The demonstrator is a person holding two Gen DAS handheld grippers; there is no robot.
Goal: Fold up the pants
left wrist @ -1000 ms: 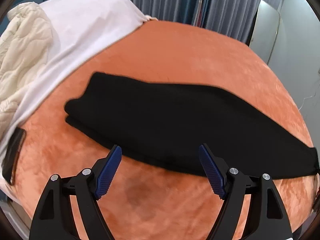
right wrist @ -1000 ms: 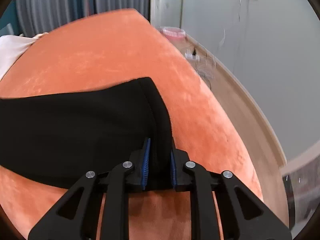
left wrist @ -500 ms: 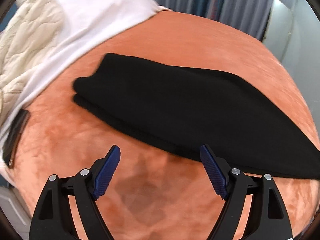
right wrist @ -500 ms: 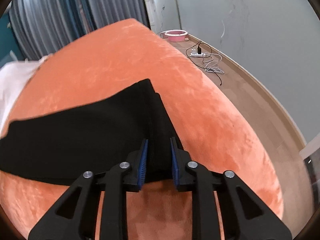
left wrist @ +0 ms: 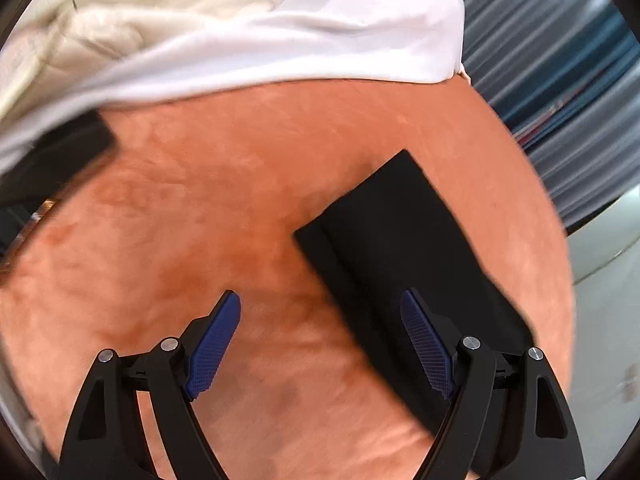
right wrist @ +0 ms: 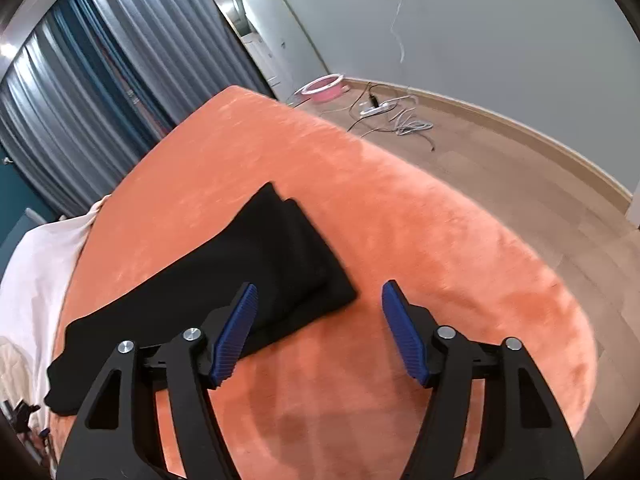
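Left wrist view: the left gripper (left wrist: 320,344) stands wide apart, holding nothing, low in the frame. Black pants (left wrist: 404,264), blurred, lie right of centre on an orange blanket (left wrist: 200,240), their lower end hidden behind the right finger. White bedding (left wrist: 280,32) fills the top.

Right wrist view: the right gripper (right wrist: 318,330) is wide, empty. The folded pants (right wrist: 248,276) lie centre-left. A pink ring-shaped object (right wrist: 324,86) sits on the floor, upper centre. No writing is readable.
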